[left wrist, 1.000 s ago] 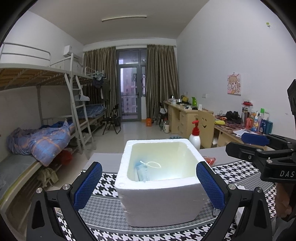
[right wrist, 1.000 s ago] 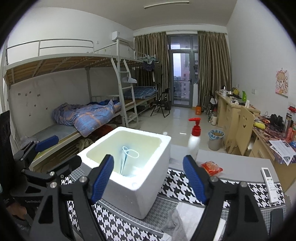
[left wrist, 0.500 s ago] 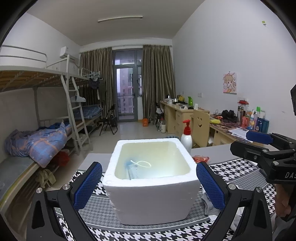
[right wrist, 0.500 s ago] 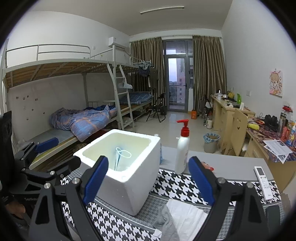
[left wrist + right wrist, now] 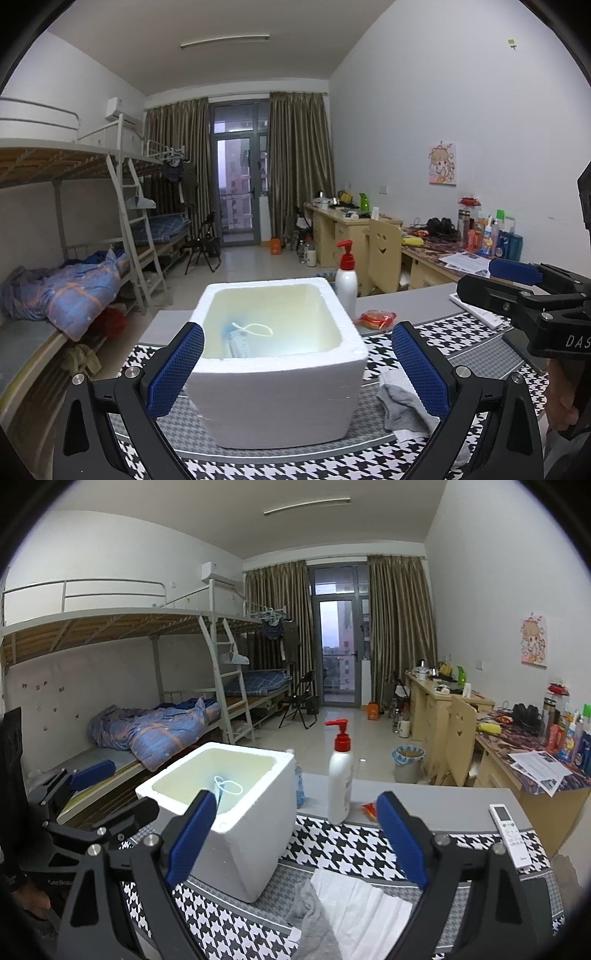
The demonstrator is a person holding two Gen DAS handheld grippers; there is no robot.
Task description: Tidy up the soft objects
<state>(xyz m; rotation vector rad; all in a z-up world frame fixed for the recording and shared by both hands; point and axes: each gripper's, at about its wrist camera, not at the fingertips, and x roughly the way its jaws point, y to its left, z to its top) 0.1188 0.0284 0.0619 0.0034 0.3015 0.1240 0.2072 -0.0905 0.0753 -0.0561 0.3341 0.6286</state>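
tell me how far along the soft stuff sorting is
Done: one face mask already lies in the foam box. In hand: nothing; left gripper and right gripper are both open and empty. Left: the grey cloth and white cloth on the mat beside the box.

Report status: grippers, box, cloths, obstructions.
Left gripper and right gripper open, empty. Face mask in foam box. Grey and white cloths beside it. Nothing blocking.

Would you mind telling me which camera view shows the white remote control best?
The right wrist view: the white remote control lies in full on the grey table beside the houndstooth mat, buttons visible. The left wrist view shows none of it; the right claw fills that side.
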